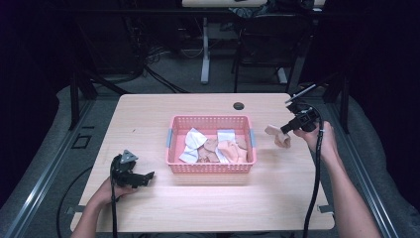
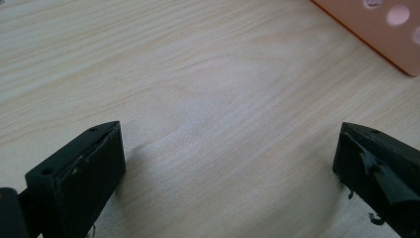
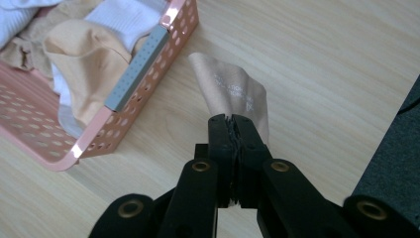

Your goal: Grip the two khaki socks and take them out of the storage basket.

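Observation:
A pink perforated basket (image 1: 172, 166) sits mid-table, holding several white and tan socks (image 1: 229, 148). My right gripper (image 1: 285, 130) hangs just right of the basket, shut on a tan sock (image 1: 278, 136) lifted off the table. In the right gripper view the jaws (image 3: 233, 121) pinch that tan sock (image 3: 233, 89) beside the basket's rim (image 3: 143, 54). My left gripper (image 1: 147, 176) rests low at the table's front left, open, with bare wood between its jaws (image 2: 228, 148) and the basket's corner (image 2: 376, 29) ahead.
The wooden table (image 1: 213, 208) has a dark cable hole (image 1: 238, 105) at its far edge. Cables trail from both grippers off the front. Desks, chair legs and wires stand on the grey floor beyond.

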